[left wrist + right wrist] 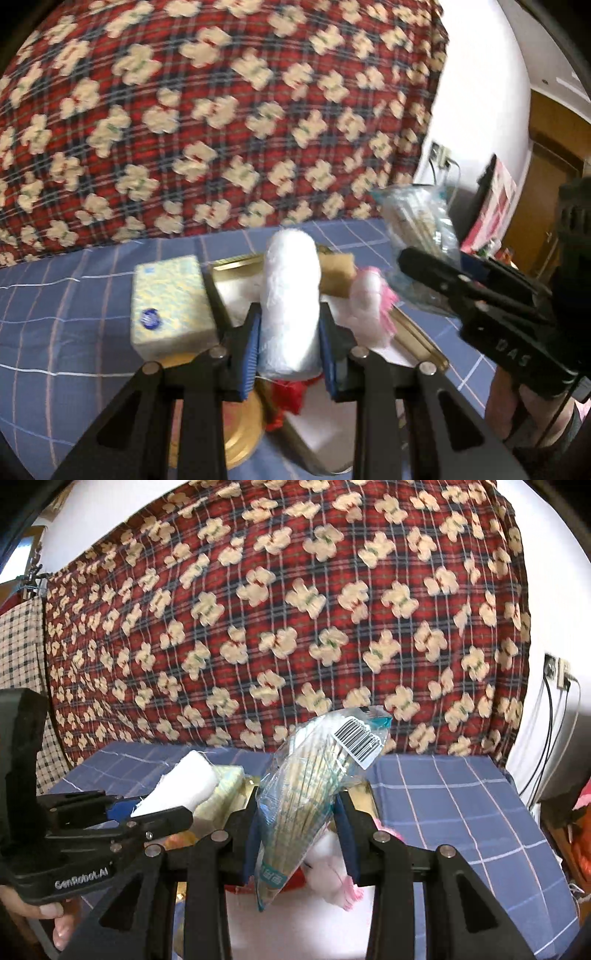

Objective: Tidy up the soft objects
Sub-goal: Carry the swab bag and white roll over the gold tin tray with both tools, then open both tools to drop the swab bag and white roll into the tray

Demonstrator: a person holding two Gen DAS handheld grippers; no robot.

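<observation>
Left wrist view: left gripper [290, 328] clamping white gauze roll [290, 295] between blue pads, holding it above gold-rimmed tray [424, 343] on blue checked cloth [55, 332]. Tissue pack [170, 302] lying just left of roll; white-pink plush toy [369, 302] lying just right. Right gripper [436, 273] showing at right edge, gripping clear bag.

Right wrist view: right gripper [299, 827] pinching bag of cotton swabs [306, 801], barcode up, tilting right. Plush toy [332, 878] lying beneath. Left gripper [162, 812] sitting at left, carrying gauze roll [184, 782].
</observation>
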